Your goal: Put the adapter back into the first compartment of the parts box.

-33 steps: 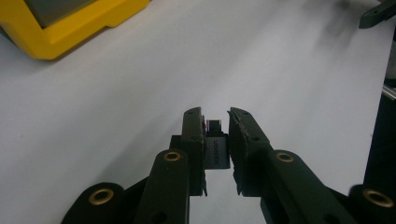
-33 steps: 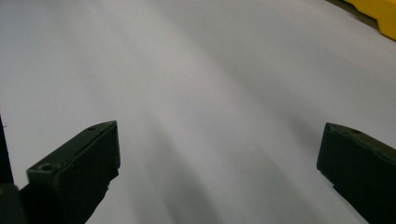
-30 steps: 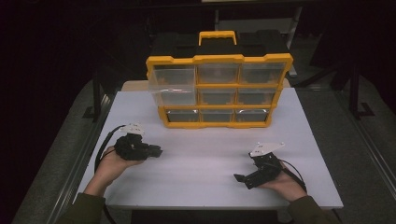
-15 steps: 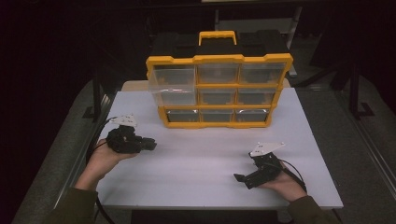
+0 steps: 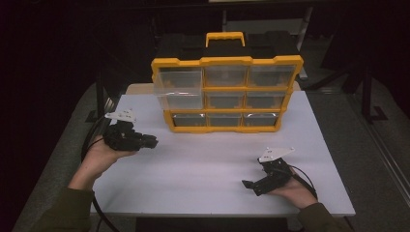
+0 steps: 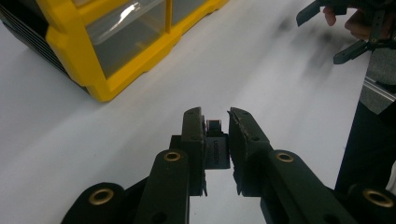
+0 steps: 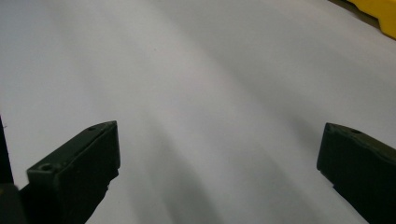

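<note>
Black jaws of your left gripper [image 6: 217,116] stand closed to a narrow gap and pinch a small dark block-shaped part [image 6: 217,147] with pale lettering on its face, too small to read; in the left gripper view that part sits deep between the two pads, its top edge showing a reddish tint, and it hangs clear above the white table [image 6: 116,140]; in the high view the same left gripper [image 5: 150,141] rests in your upturned left hand [image 5: 99,157] at the table's left edge, jaws pointing toward the middle, a cable trailing off beside it; your right gripper [image 5: 250,185] lies in your right hand [image 5: 295,191] near the front right of the table, well apart from the left one, its jaws spread wide with nothing between them; the right gripper view confirms this, with bare white surface between the two black jaws; beyond both hands, toward the back of the table, stands the yellow organiser [image 5: 227,94], upright, with a yellow handle on top and three rows of three clear drawers; its upper-left drawer [image 5: 178,86] sticks out to the left past the frame while the others sit flush; the held part is well short of that organiser.
</note>
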A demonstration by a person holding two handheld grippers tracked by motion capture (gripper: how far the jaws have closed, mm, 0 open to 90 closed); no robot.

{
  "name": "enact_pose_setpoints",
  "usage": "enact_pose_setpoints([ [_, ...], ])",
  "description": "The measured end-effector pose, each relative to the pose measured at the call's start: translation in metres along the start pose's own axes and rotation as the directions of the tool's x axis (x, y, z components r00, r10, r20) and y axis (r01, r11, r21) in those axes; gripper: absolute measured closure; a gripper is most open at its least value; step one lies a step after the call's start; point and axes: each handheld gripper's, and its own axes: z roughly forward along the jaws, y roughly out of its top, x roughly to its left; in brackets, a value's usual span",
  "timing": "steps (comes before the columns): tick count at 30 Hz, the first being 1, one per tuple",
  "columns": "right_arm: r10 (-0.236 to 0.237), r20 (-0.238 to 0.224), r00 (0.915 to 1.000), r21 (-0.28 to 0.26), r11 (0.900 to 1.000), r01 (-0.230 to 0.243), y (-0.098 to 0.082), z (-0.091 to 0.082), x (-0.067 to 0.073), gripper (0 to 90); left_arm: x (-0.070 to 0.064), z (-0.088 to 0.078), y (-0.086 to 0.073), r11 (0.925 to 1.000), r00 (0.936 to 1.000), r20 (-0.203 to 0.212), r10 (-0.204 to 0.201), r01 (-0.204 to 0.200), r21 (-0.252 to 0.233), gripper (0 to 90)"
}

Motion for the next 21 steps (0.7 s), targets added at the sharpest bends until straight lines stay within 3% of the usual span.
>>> enact_pose_setpoints([
  [21,0.004,0.002,1.0000,-0.002,1.000,-0.004,0.000,0.000,0.000,0.0,0.004,-0.035,0.035,0.9993,0.9993,0.000,0.037,-0.037,-0.009,76.5],
])
